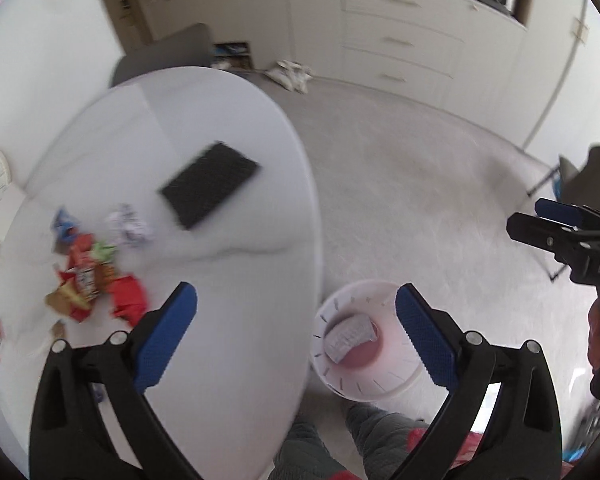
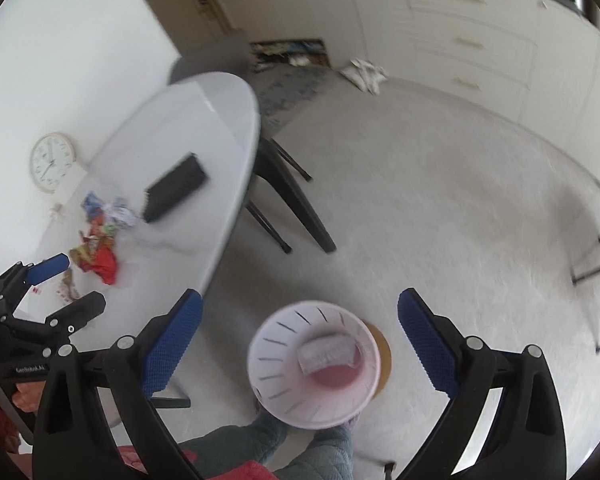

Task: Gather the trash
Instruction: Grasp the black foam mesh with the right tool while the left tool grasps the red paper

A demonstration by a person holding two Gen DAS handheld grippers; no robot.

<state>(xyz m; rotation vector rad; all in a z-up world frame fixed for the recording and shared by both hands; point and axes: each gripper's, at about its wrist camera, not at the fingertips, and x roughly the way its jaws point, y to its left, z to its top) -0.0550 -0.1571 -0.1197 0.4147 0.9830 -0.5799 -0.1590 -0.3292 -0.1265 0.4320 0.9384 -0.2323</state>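
Note:
A white slotted trash bin (image 1: 380, 388) (image 2: 276, 344) stands on the floor beside the white oval table (image 1: 228, 300) (image 2: 204, 120), with a crumpled white paper (image 1: 350, 334) (image 2: 326, 350) lying inside. A pile of red and orange wrappers (image 1: 92, 284) (image 2: 98, 258) lies on the table, next to a crumpled white wrapper (image 1: 128, 226) (image 2: 120, 212). My left gripper (image 1: 297, 290) (image 2: 82, 280) hangs open and empty over the table edge and the bin. My right gripper (image 2: 301, 295) (image 1: 524, 216) is open and empty above the bin.
A flat black rectangular object (image 1: 210, 190) (image 2: 174, 192) lies on the table. A round clock (image 2: 52, 162) leans by the wall. A dark chair (image 2: 284, 184) stands beside the table. The person's legs (image 1: 380, 432) are below the bin. White drawers (image 1: 400, 40) line the far wall, and a bag (image 1: 290, 74) lies on the carpet.

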